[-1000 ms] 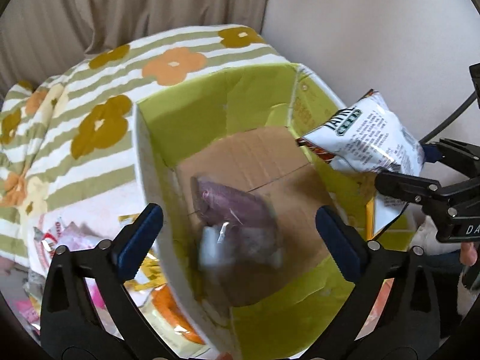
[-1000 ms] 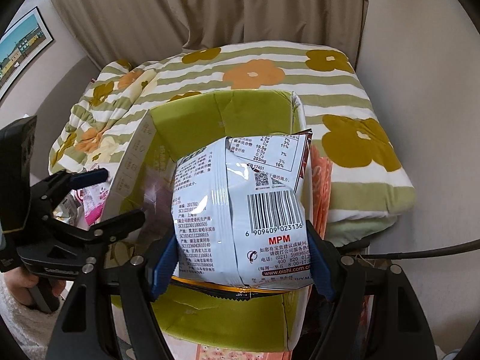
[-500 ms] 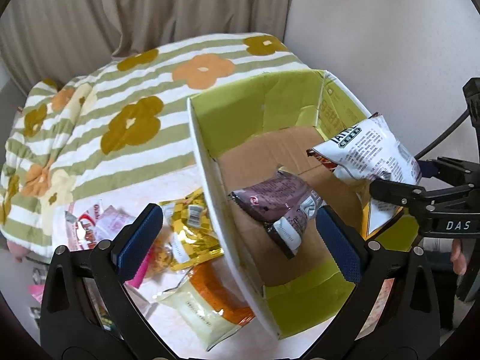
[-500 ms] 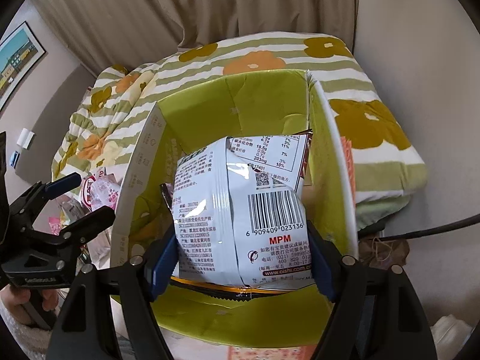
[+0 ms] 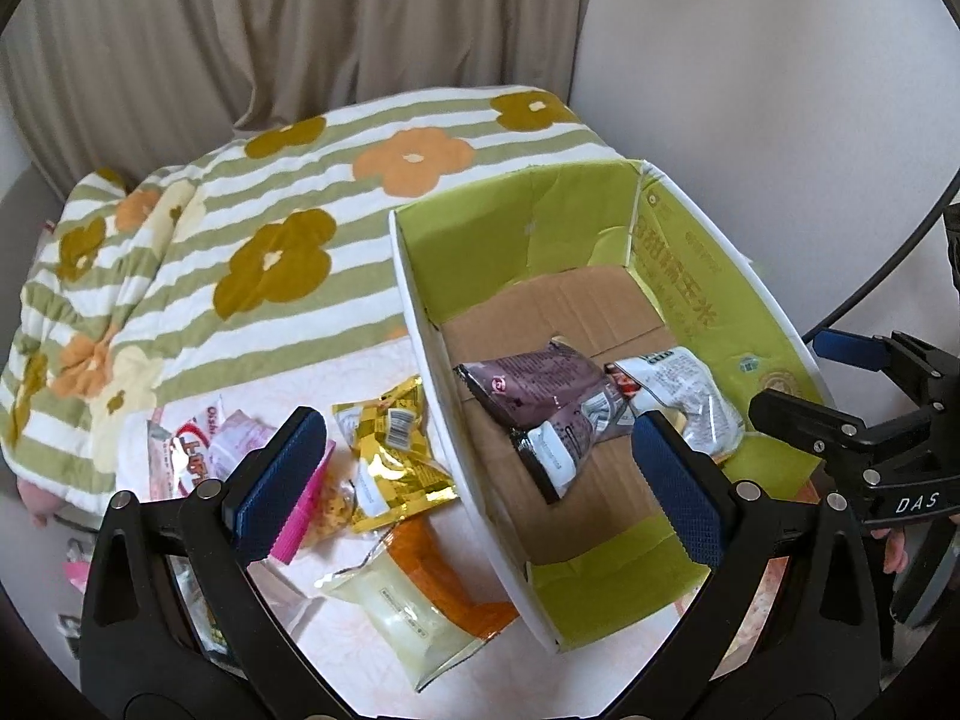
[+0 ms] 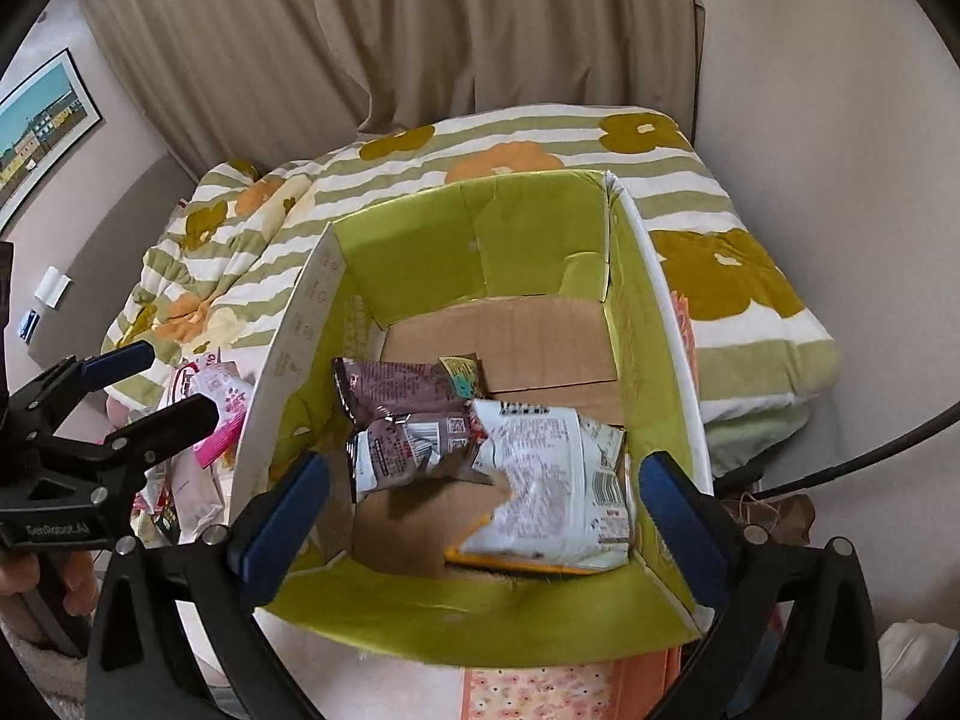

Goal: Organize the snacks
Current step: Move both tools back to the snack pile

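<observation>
A green-lined cardboard box (image 5: 414,276) (image 6: 300,324) stands on the bed. Inside lie a purple snack bag (image 5: 528,390) (image 6: 402,396) and a white snack bag (image 5: 690,390) (image 6: 552,474). My right gripper (image 6: 480,504) is open and empty above the box's near side; it also shows in the left wrist view (image 5: 840,390). My left gripper (image 5: 474,468) is open and empty above the box's left wall; it also shows in the right wrist view (image 6: 144,384). Loose snacks lie left of the box: a gold bag (image 5: 390,450), a pale yellow bag (image 5: 402,618), a pink-and-white bag (image 5: 198,450).
A green-striped flowered quilt (image 5: 240,210) covers the bed behind the box. Beige curtains (image 6: 420,30) hang at the back, a wall (image 5: 780,90) stands on the right. A black cable (image 6: 870,456) runs along the right side.
My right gripper opened and the white bag dropped into the box beside the purple bag. My left gripper drew back and to the left, showing more loose snacks.
</observation>
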Tool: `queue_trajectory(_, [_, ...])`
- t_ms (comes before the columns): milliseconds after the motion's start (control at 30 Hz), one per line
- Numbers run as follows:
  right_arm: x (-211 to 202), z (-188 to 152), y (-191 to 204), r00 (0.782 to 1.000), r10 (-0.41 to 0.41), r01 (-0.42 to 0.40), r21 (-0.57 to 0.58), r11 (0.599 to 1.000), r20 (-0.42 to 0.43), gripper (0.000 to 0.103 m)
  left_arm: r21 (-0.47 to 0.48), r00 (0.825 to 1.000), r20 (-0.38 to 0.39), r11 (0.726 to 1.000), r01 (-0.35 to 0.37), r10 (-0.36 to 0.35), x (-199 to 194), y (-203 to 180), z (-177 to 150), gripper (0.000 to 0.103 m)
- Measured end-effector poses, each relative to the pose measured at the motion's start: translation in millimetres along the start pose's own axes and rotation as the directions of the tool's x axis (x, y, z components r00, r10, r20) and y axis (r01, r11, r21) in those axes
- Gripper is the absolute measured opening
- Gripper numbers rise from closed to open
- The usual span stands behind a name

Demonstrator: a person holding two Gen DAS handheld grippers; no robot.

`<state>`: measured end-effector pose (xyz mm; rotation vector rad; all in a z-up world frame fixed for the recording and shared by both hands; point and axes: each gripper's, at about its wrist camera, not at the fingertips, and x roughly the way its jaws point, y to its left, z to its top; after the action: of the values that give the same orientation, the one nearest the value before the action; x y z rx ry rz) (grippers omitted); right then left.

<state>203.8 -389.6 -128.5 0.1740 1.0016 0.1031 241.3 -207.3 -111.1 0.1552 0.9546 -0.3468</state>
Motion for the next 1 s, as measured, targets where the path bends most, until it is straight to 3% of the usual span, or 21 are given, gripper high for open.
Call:
queue_trajectory(300, [-25,-3,13,0.999,0.022,-0.020,-0.049,0.999,0.037,0.103,-0.050,0.999,0.036,0.999,-0.008,0.010,-30,0,-12,0.101])
queue_trajectory(533, [-42,-3,42,0.992,0.102,-0.088,-0.161,0.983,0.079,0.103,-0.114,0.993,0.066,0.989,-0.092,0.099,-68,18,-34,0.101])
queue_trajectory(767, [-45,-2,92,0.974,0.213,-0.189,-0.235,0.953,0.078,0.103,-0.235,0.981,0.073,0.959,-0.157,0.179,-108,73,-72,0.101])
queue_trajectory(1000, [-26,-4,172,0.958,0.285,-0.257,-0.333,0.907,0.037,0.103,-0.338,0.969,0.063,0.919,-0.205,0.239,-135,155,-111,0.101])
